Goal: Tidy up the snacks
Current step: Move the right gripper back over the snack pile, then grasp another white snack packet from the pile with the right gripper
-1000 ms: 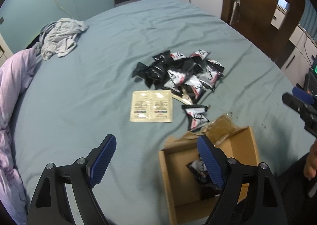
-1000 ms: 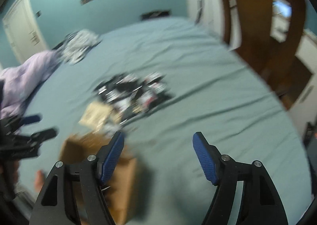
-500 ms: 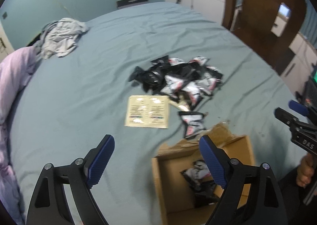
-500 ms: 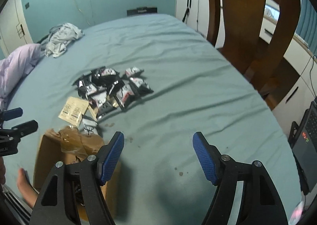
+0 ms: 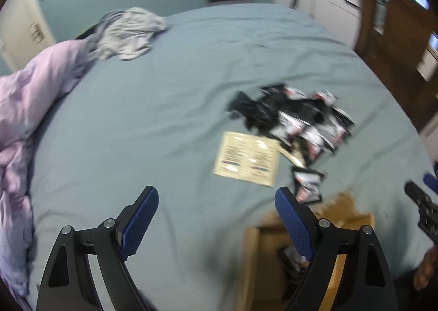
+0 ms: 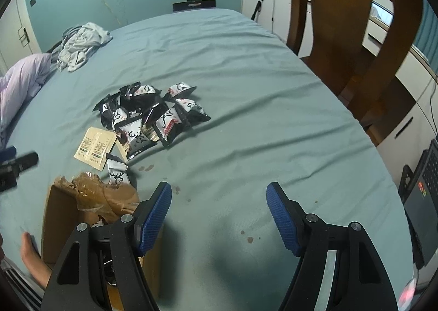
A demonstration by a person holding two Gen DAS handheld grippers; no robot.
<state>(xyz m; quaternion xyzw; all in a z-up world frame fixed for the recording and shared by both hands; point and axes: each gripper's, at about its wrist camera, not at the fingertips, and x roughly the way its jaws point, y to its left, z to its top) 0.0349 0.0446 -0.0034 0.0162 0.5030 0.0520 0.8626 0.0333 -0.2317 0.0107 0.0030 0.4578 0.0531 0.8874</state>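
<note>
Plainly spread, empty: left gripper (image 5: 216, 217), right gripper (image 6: 219, 215); black-and-white antler-printed snack packets (image 6: 153, 116) mid-bed (lettering unreadable).

Lighting: soft, even daylight; faint shadows cast beneath both grippers. Left wrist view smeared by motion blur; right wrist view sharp. Fisheye bending and dark vignetting noted at all edges.

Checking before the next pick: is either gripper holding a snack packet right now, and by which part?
Nothing is held. The left gripper and right gripper are both open and empty above the blue-green bedsheet.
</note>
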